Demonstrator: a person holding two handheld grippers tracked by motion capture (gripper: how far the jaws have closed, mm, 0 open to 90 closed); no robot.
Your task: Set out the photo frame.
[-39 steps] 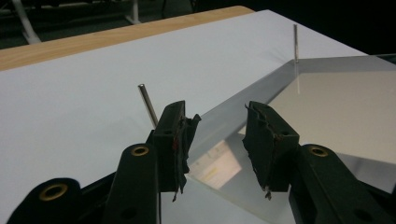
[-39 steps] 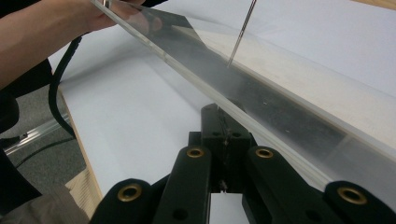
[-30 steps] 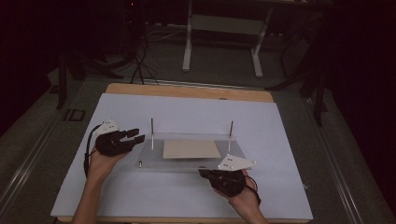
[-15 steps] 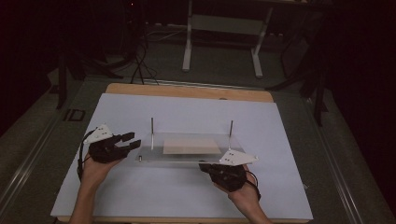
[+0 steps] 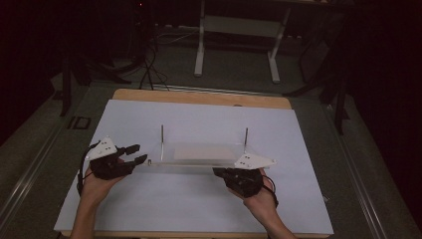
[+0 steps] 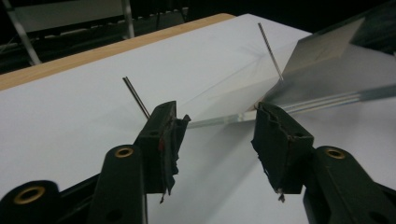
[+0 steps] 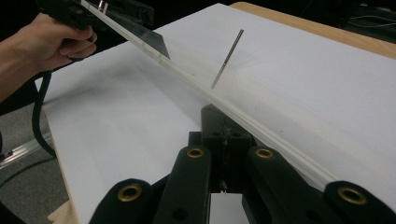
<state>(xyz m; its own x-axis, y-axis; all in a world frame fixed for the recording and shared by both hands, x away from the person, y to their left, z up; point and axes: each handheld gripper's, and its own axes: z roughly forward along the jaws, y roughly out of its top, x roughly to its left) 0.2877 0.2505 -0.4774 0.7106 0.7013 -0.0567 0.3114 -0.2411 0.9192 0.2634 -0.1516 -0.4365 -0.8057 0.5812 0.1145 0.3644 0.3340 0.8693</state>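
Clear acrylic plate [image 5: 199,162] lies flat on white surface [image 5: 149,209]. Left tool [image 5: 133,154] just opened, off the plate's end, holding nothing; right tool [image 5: 226,173] shut at its near edge. Placement looks done.

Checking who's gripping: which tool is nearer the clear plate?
Right. The right tool, shut, meets the front edge of the clear plate; the left tool, jaws just opening, stands off its left corner, gripping nothing.

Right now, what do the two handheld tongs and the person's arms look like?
Both tongs are black. The left tongs and right tongs each carry a pale grey three-cornered plate on top, and a black cable loops from the left one. Up close, the jaws have brass-coloured rivets and worn, frayed black pads. The forearms are bare, with no sleeves or gloves.
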